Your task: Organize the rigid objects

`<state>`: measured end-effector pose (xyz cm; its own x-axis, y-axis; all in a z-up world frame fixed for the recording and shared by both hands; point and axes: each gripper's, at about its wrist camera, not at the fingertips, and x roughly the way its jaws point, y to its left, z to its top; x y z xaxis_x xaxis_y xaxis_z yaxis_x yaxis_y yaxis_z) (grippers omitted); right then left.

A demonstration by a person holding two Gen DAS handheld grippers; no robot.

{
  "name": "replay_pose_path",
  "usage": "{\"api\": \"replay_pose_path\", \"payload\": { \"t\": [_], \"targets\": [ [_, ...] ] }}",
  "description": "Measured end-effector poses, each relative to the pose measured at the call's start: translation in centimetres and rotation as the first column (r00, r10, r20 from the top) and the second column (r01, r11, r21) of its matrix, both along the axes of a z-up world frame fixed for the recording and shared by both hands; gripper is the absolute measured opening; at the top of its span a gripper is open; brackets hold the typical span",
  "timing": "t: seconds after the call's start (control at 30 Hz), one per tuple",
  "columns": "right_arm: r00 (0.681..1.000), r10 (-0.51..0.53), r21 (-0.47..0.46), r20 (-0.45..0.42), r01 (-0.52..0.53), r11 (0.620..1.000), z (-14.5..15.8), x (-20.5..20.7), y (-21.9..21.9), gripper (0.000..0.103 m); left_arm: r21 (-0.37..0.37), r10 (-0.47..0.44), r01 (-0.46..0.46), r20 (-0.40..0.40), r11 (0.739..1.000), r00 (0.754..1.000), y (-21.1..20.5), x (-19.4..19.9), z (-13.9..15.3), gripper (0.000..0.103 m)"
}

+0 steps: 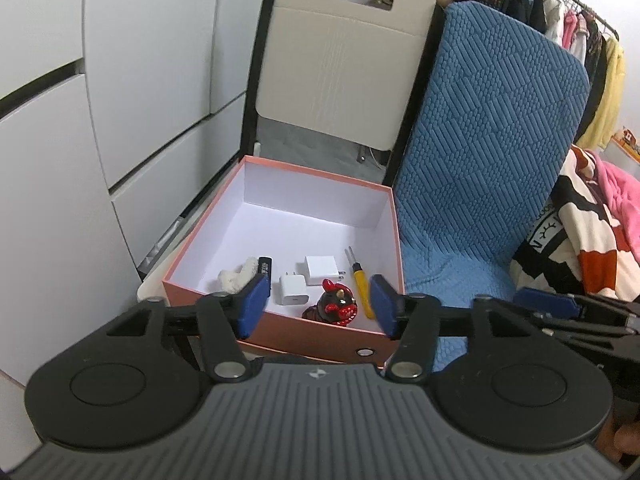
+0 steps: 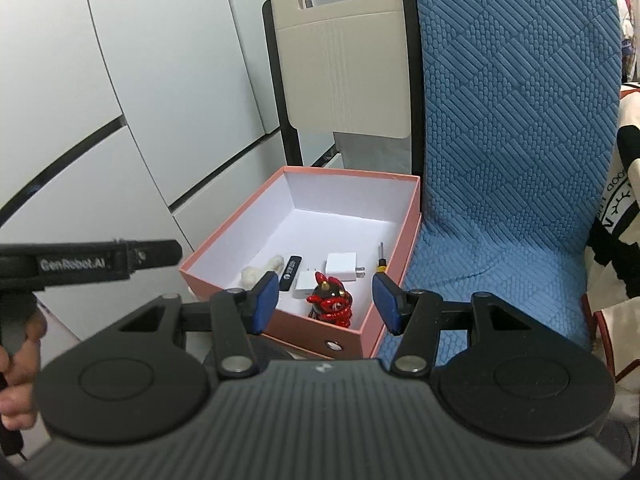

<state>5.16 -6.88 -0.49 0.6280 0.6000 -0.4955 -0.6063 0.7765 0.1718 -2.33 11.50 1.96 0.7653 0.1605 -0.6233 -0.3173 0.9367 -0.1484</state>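
The open pink cardboard box [image 1: 276,322] sits left of the blue quilted cushion [image 1: 480,168]; inside its near end, a red-and-black glossy figurine [image 1: 336,306] stands right of two white plastic chargers [image 1: 294,288].

Left gripper [image 1: 317,306]: blue-padded jaws spread wide, nothing between them, hovering above the near rim of the open pink cardboard box [image 1: 334,330]. Right gripper [image 2: 325,302]: likewise wide open and empty, held beside the left one, just short of that box's near right corner.
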Motion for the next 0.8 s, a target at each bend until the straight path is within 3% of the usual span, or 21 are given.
{"api": "replay_pose_path", "payload": {
  "t": [0.03,0.13,0.23,0.33,0.8],
  "targets": [
    [1.0,-0.001,0.001,-0.004,0.001,1.0,-0.1,-0.1,-0.1,0.056,0.007,0.005,-0.005,0.005,1.0,1.0,0.0,-0.3,0.0,0.078],
    [1.0,-0.011,0.01,-0.014,0.011,1.0,-0.4,-0.4,-0.4,0.065,0.028,0.008,-0.008,0.007,1.0,1.0,0.0,-0.7,0.0,0.089],
    [1.0,-0.009,0.003,-0.005,0.009,1.0,-0.6,-0.6,-0.5,0.091,0.014,-0.012,0.012,0.005,1.0,1.0,0.0,-1.3,-0.2,0.093],
    [1.0,-0.008,-0.015,-0.001,0.008,1.0,-0.8,-0.8,-0.5,0.09,0.005,-0.008,0.008,0.004,1.0,1.0,0.0,-1.6,-0.4,0.1],
    [0.999,-0.03,-0.014,-0.028,0.03,0.999,-1.4,-1.6,-1.1,0.09,-0.004,-0.004,0.004,-0.023,1.0,1.0,0.4,-2.1,-0.9,0.101]
  ]
}}
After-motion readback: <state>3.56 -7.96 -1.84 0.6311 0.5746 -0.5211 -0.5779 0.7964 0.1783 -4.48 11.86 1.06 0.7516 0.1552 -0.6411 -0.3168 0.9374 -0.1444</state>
